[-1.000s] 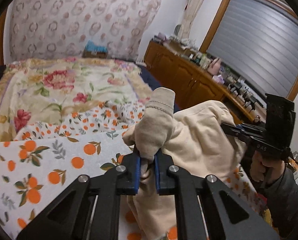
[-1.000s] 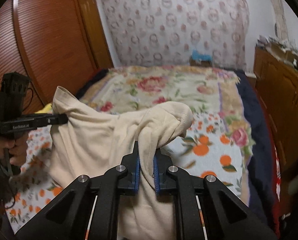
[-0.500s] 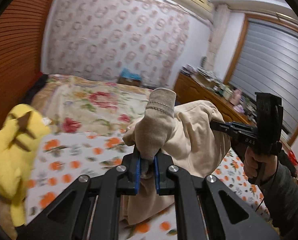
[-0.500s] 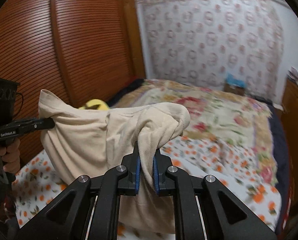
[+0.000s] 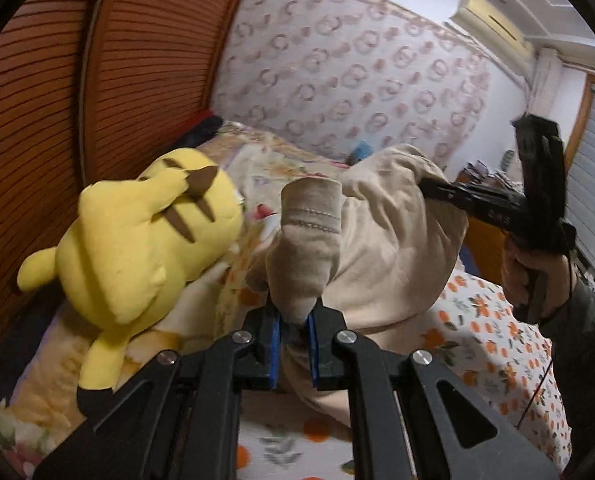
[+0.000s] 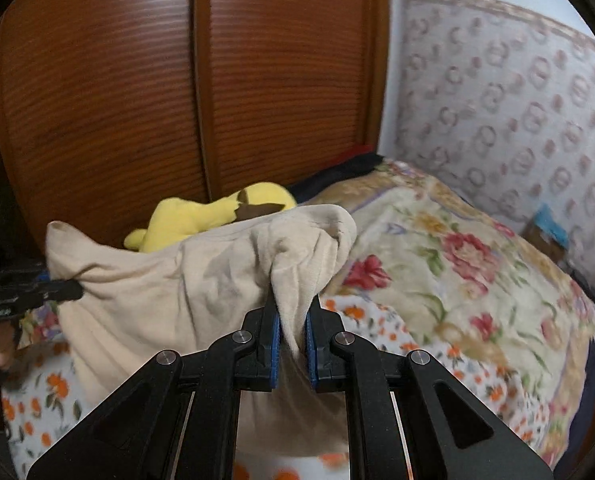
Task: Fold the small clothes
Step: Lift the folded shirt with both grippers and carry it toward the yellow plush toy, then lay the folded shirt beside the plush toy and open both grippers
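**Cream top held up in the air, no fold made yet**

In the left wrist view, at 9 o'clock, a yellow plush toy (image 5: 137, 248) lies on the bed by the brown slatted wardrobe (image 5: 49, 100). In the middle, at 6 o'clock, the left gripper (image 5: 294, 338) is pinched tight on a sleeve cuff (image 5: 309, 232) with a stitched line. The cuff sticks up out of the blue pads. It belongs to the cream top (image 5: 389, 248), which hangs just behind it. At 3 o'clock the right gripper (image 5: 427, 187) bites into the far side of the top, and a hand (image 5: 537, 276) holds its handle. Under it all is a sheet with orange fruit prints (image 5: 493, 344).

In the right wrist view, at 9 o'clock, the left gripper (image 6: 63, 289) pinches one corner of the cloth. The cream top (image 6: 177, 292) stretches across the middle like a little hammock. At 6 o'clock the right gripper (image 6: 293, 340) is squeezed closed on a bunched bit of the cloth. At 3 o'clock the flowered blanket (image 6: 457, 264) covers the bed.

So the top is up off the bed, hanging between the two grippers. It looks like the job is only at the start. The top is picked up, but it is bunchy and not flat. I think it needs to be laid down smooth on the sheet first. Then the sleeves and sides can be folded in.
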Demonstrator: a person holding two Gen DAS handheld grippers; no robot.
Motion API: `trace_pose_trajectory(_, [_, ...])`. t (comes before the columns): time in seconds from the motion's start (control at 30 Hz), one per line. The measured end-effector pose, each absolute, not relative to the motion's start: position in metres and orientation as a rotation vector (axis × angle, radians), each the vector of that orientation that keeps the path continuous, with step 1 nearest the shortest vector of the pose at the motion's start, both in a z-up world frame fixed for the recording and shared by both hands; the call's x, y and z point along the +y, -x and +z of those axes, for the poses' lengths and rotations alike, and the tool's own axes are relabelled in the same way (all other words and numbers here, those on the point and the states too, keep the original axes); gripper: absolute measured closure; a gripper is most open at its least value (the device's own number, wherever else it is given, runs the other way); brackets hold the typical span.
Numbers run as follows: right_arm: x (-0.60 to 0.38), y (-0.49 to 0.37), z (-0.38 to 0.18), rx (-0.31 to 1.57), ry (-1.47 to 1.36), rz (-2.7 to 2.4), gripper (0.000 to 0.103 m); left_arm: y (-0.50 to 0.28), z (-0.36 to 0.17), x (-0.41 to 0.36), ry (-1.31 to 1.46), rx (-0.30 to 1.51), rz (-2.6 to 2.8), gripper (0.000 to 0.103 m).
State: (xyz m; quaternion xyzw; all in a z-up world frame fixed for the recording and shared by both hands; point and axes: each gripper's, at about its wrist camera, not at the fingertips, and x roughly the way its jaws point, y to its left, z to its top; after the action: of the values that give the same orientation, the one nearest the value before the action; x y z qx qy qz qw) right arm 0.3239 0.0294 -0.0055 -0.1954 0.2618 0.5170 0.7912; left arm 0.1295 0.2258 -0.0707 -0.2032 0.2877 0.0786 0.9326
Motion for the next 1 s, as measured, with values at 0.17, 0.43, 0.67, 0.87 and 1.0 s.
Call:
trace_pose_trajectory(0.17, [0.083, -0.331, -0.027, 0.595, 0.490, 1.147, 0.095, -0.122, -0.089, 0.237, 0.448, 0.623, 0.198, 0.095])
trace_pose_trajectory(0.43, [0.124, -0.337, -0.047, 0.622, 0.523, 1.127, 0.094, -0.104, -0.095, 0.233, 0.469, 0.618, 0.238, 0.094])
trace_pose_trajectory(0.67, [0.106, -0.349, -0.037, 0.612, 0.455, 1.015, 0.063, -0.106, -0.094, 0.231, 0.452, 0.631, 0.275, 0.092])
trace_pose_trajectory(0.87, [0.075, -0.338, -0.041, 0.635, 0.431, 1.016, 0.060, -0.100, -0.083, 0.229, 0.397, 0.611, 0.303, 0.076])
trace_pose_trajectory(1.0, [0.064, -0.332, -0.057, 0.676, 0.415, 1.012, 0.060, -0.097, -0.074, 0.229, 0.361, 0.592, 0.308, 0.048])
